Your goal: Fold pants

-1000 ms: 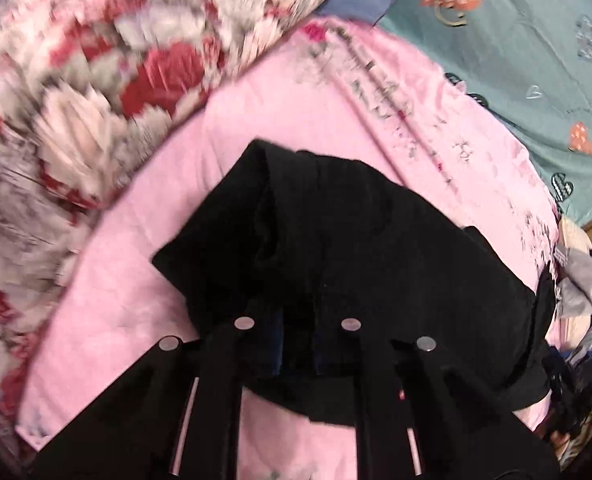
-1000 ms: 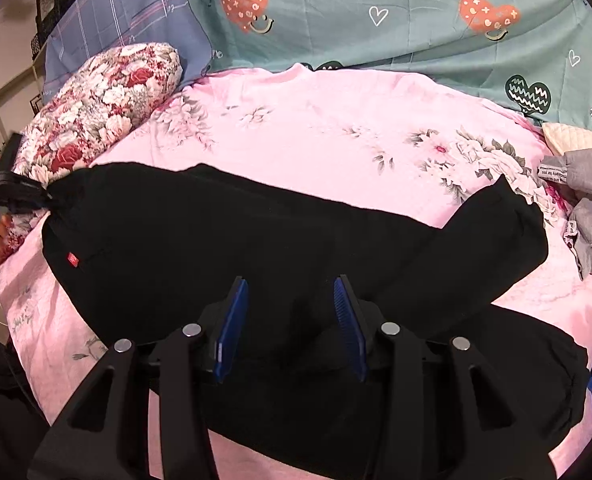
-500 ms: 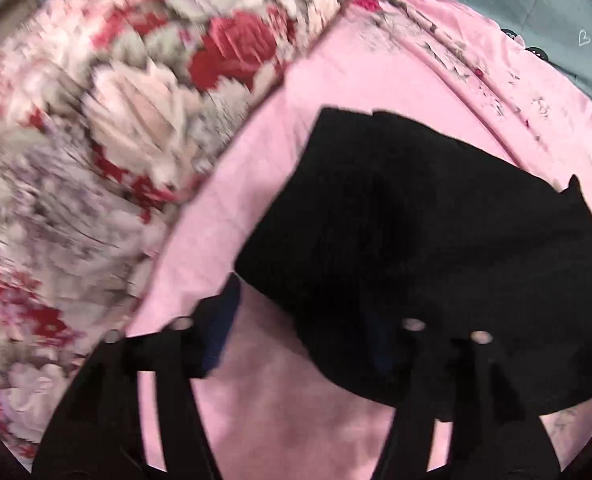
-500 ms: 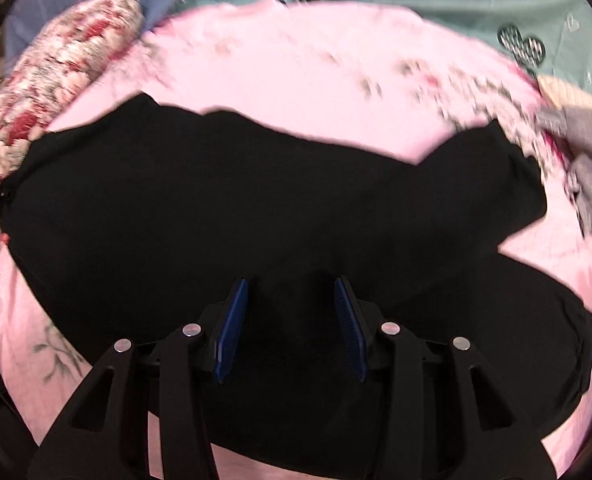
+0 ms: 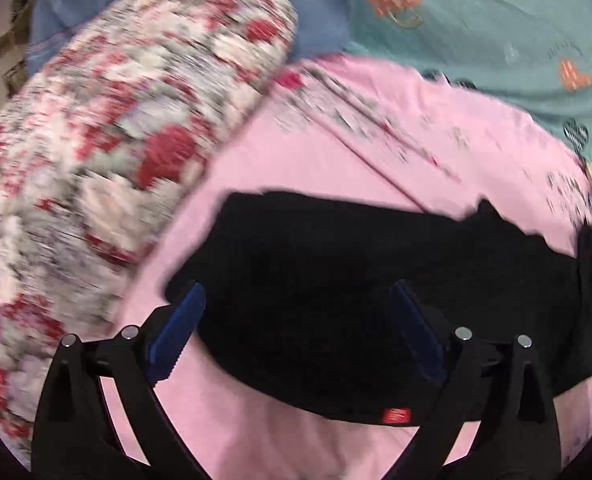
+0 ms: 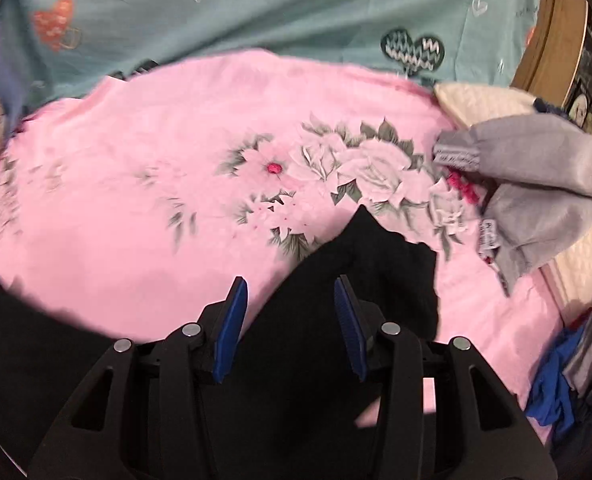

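Observation:
The black pants (image 5: 355, 280) lie spread on the pink floral bedsheet (image 5: 335, 152). A small red label (image 5: 395, 415) shows on their near edge. My left gripper (image 5: 296, 300) is wide open just above the waist end, holding nothing. In the right wrist view the leg end of the pants (image 6: 359, 272) lies on the sheet (image 6: 156, 184). My right gripper (image 6: 290, 292) is open above that leg end, with the blue pads apart and empty.
A red and white floral pillow (image 5: 96, 168) lies left of the pants. A teal heart-print cover (image 6: 256, 12) lies along the back. Grey clothes (image 6: 535, 184) and blue cloth (image 6: 555, 392) are piled at the right, by a wooden frame (image 6: 555, 40).
My left gripper has let go of the waist end and opened wide. My right gripper has moved right, from over the middle of the pants to the leg end, staying open.

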Motion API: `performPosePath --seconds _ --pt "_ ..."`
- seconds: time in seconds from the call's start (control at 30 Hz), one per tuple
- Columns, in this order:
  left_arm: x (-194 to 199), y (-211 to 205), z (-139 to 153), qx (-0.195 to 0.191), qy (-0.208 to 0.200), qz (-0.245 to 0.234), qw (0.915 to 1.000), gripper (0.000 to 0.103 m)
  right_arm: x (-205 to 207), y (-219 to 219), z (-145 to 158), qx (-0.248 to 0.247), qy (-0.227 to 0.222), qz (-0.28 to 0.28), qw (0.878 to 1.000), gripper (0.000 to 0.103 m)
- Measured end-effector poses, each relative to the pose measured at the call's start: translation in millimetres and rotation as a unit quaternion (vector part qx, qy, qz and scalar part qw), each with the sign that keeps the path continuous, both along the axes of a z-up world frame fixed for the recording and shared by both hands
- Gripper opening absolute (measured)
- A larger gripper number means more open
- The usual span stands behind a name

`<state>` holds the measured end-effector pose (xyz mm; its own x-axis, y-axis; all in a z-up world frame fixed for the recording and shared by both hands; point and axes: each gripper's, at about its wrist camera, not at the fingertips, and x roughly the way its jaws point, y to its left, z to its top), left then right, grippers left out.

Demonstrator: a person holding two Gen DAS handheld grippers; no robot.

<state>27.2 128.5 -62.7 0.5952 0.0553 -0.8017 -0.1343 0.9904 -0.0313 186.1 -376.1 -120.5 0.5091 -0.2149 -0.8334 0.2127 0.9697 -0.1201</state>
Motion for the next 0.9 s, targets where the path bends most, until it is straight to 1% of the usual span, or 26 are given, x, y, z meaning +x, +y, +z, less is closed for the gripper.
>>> performPosePath --seconds 0.07,0.1,0.13,0.17,0.2,0.23,0.27,0.33,0.37,0.4,0.47,0.5,0.57,0.6,0.63,0.67,0.7,0.73,0.77,0.8,0.83,0.87,0.9 --pt "5.6 -17.3 -13.7 0.001 0.018 -0.02 0.9996 0.095 20.8 -3.7 -20.0 -0.019 0.038 -0.029 0.999 0.046" --pt "6.9 -24.3 -18.9 0.006 0.023 -0.026 0.9994 0.095 23.2 -4.5 -26.7 -0.02 0.046 -0.036 0.998 0.046" --pt "6.9 -27.9 -21.9 0.01 0.027 -0.029 0.9992 0.095 24.6 -6.9 -27.3 -0.013 0.039 -0.041 0.998 0.044" --pt "8.3 -30.1 -24.7 0.012 0.032 -0.029 0.999 0.095 25.0 -10.7 -26.6 0.006 0.038 -0.044 0.998 0.039" --pt "10.5 -31.5 -27.9 0.009 0.041 -0.028 0.9987 0.095 22.2 -19.0 -25.4 0.033 0.039 -0.055 0.997 0.005" --pt "8.7 -32.4 -30.0 0.005 0.046 -0.03 0.9985 0.095 18.7 -24.8 -23.3 0.04 0.036 -0.065 0.996 0.002" --pt "11.1 -32.7 -32.9 0.002 0.05 -0.031 0.9983 0.095 9.4 -32.3 -14.8 0.049 0.017 -0.069 0.996 0.002" --pt "15.6 -34.6 -40.3 0.015 0.059 -0.029 0.9977 0.095 -20.7 -41.9 15.9 0.059 -0.041 -0.061 0.996 0.002" --pt "16.0 -34.5 -43.7 0.021 0.064 -0.026 0.9974 0.095 -42.3 -49.5 34.5 0.068 -0.072 -0.059 0.993 0.002" --pt "16.4 -32.6 -47.3 0.021 0.07 -0.024 0.9971 0.095 -75.2 -62.5 56.6 0.085 -0.111 -0.059 0.988 0.002" --pt "18.1 -27.4 -53.9 0.018 0.079 -0.023 0.9965 0.095 -127.3 -82.0 83.8 0.106 -0.156 -0.069 0.98 0.002" --pt "17.9 -24.4 -54.8 0.026 0.075 -0.023 0.9966 0.095 -163.6 -99.2 91.9 0.119 -0.173 -0.079 0.975 0.002" --pt "18.3 -19.9 -55.6 0.06 0.067 -0.011 0.9959 0.095 -208.8 -122.2 86.5 0.14 -0.173 -0.1 0.97 0.002" --pt "19.1 -16.8 -56.1 0.068 0.068 -0.008 0.9953 0.095 -226.1 -136.3 75.1 0.162 -0.163 -0.116 0.966 0.002" --pt "19.2 -14.3 -56.4 0.061 0.07 -0.009 0.9956 0.095 -246.4 -153.7 50.0 0.202 -0.137 -0.138 0.96 0.002" --pt "19.1 -12.1 -56.5 0.053 0.072 -0.01 0.9959 0.095 -254.0 -160.2 31.9 0.221 -0.12 -0.149 0.956 0.002" --pt "18.7 -11.1 -56.9 0.052 0.073 -0.011 0.9959 0.095 -260.8 -167.1 2.5 0.242 -0.084 -0.161 0.953 0.002" --pt "17.3 -12.2 -57.5 0.06 0.069 -0.015 0.9957 0.095 -264.4 -166.5 -19.9 0.25 -0.051 -0.171 0.952 0.003" --pt "16.5 -13.3 -57.5 0.065 0.069 -0.017 0.9954 0.095 -268.8 -165.8 -30.8 0.255 -0.038 -0.18 0.949 0.005" --pt "15.6 -13.5 -57.2 0.067 0.068 -0.017 0.9953 0.095 -277.0 -167.3 -32.8 0.263 -0.058 -0.184 0.945 0.009" --pt "13.5 -13.7 -55.5 0.065 0.066 -0.015 0.9956 0.095 -282.3 -164.8 -28.7 0.258 -0.063 -0.19 0.945 0.025" --pt "11.3 -13.8 -53.8 0.06 0.063 -0.013 0.9961 0.095 -287.3 -164.2 -20.6 0.257 -0.084 -0.193 0.943 0.03" --pt "10.3 -13.6 -52.9 0.057 0.062 -0.012 0.9964 0.095 -288.1 -163.1 -12.9 0.249 -0.094 -0.196 0.944 0.045"
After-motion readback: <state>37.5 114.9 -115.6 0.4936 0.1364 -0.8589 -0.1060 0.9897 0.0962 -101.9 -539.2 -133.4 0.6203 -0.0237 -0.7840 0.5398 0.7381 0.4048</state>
